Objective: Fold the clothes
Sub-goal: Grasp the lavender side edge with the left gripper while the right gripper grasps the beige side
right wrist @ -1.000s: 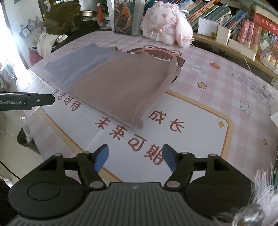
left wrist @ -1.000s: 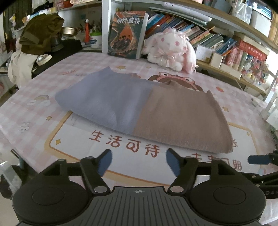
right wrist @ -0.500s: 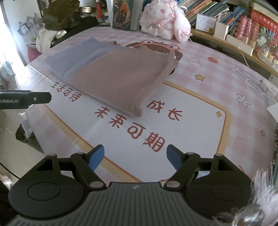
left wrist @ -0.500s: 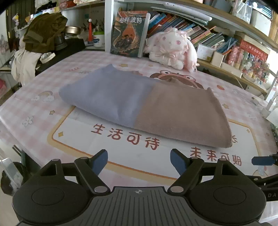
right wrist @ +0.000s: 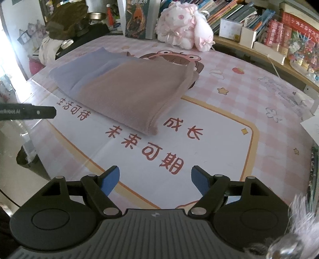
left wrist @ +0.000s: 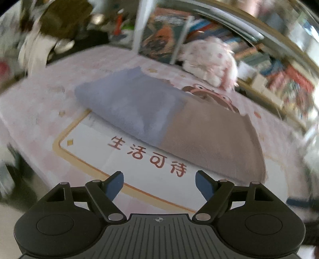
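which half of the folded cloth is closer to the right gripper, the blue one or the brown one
The brown half. Its corner lies just ahead of the open right gripper, while the blue half lies beyond it, toward the far left of the mat.

I am working in someone's home, in a lived-in study or bedroom. Around me stand shelves crammed with books, a pink plush rabbit sits by them, and a pile of clothes lies heaped in the corner. The table wears a pink checked cartoon cover.
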A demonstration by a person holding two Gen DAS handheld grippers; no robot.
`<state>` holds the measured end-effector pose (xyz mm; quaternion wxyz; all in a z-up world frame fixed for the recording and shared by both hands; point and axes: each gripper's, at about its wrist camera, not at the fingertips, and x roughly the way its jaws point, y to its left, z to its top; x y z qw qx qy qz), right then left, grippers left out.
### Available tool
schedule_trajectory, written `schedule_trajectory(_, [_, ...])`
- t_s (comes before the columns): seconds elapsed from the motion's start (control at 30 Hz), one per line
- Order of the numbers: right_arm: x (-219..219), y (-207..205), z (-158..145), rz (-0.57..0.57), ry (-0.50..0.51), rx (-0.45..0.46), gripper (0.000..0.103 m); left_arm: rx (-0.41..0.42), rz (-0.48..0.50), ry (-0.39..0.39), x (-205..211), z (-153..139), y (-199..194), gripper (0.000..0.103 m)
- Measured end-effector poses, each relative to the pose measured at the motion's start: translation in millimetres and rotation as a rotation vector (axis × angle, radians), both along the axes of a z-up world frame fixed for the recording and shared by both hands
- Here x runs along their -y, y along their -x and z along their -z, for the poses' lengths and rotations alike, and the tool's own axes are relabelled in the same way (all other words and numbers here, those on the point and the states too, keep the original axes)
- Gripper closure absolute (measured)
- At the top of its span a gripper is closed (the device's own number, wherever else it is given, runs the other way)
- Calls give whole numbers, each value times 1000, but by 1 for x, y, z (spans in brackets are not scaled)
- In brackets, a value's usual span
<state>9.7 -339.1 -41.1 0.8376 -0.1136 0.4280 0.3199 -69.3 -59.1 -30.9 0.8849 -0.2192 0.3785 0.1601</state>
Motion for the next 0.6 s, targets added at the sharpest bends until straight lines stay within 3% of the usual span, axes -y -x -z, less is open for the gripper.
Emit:
schedule_trajectory(0.27, [-3,-18,-6,129,-45,-18,25,140,-337,515,-92,33,7,27])
schedule_trajectory(0.47, [-1,-52,-12,318,-168,-87,29,204,-441,624,-140,50,1,29])
schedule_trajectory(0.6, [2,-81,-5,479,-270,-175,47,222,-493,686,-163,62,-7,39])
